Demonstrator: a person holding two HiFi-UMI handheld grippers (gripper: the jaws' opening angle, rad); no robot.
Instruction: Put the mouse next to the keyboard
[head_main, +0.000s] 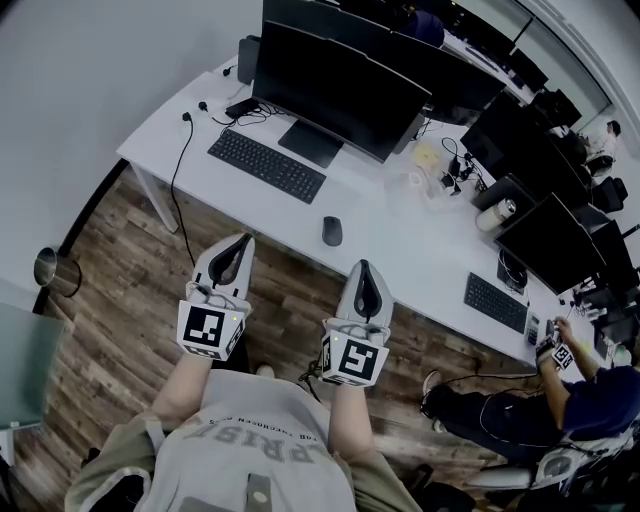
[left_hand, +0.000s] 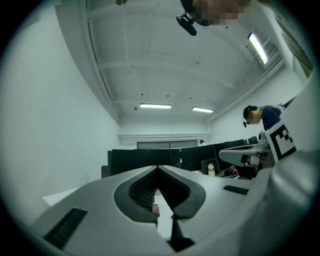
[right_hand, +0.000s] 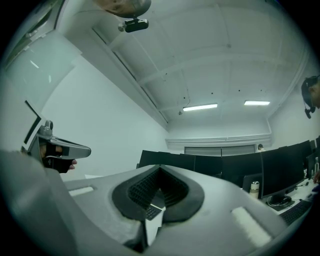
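Mouse (head_main: 332, 231) lies on the table (head_main: 400, 250), off the right end of the keyboard (head_main: 267, 165), a gap between. Left gripper (head_main: 240, 244) and right gripper (head_main: 364, 268) hover short of the table edge, fingers shut, empty. Scene fits either mouse awaiting pickup or already placed. Floor bin (head_main: 55, 270): contents unseen.

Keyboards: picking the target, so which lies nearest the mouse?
The long keyboard before the big monitor; the shorter keyboard sits farther right, near the seated person.
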